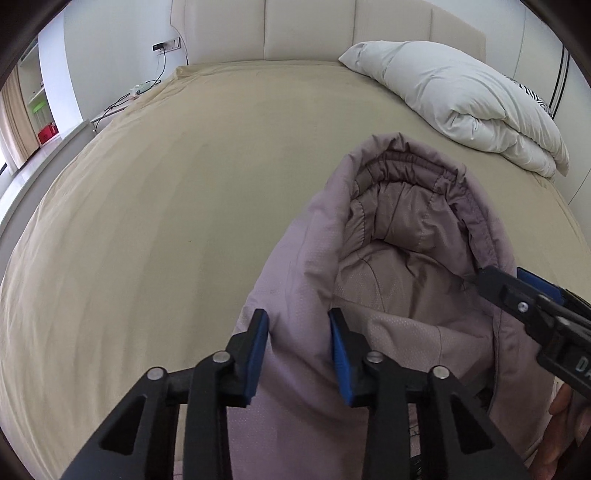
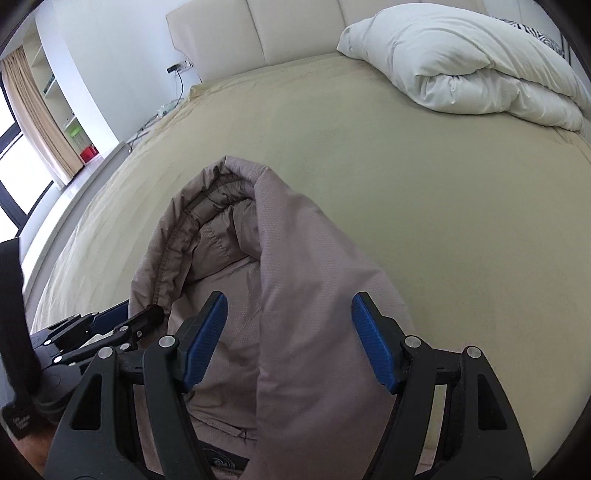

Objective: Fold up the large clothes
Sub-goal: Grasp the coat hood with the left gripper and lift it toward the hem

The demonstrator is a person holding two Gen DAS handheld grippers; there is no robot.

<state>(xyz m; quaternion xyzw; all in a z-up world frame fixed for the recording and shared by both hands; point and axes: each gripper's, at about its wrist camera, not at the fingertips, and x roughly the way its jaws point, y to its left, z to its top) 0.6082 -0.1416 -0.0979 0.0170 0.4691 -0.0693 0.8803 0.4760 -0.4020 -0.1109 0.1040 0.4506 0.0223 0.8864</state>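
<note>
1. left gripper (image 1: 298, 334), my left hand: blue pads sit on either side of a puffy ridge of the mauve-grey padded hooded jacket (image 1: 399, 258). the left pad looks to be touching the cloth, the right one i can't be sure of, so i can't tell if it's pinching yet.
2. jacket lies on the near right part of the bed with the beige fitted sheet (image 1: 166, 221), hood opening up and toward the headboard, elastic hem showing. i'd guess both tools are at the hood sides to lift or flatten it for a first fold.
3. right gripper (image 2: 289, 341), my right hand: jaws wide apart, straddling the thick folded edge of the jacket, pads not pressing on it. not holding.
4. from the left camera, the right tool's tip sits at the hood's right rim, just beside the seam.
5. around: rolled white duvet (image 1: 465, 103) at the far right by the cream padded headboard (image 1: 310, 29), well apart from the jacket. cables and a socket at the far left wall.
6. in the way: nothing much on the sheet; the jacket's bulk may slip out of a shallow pinch.
</note>
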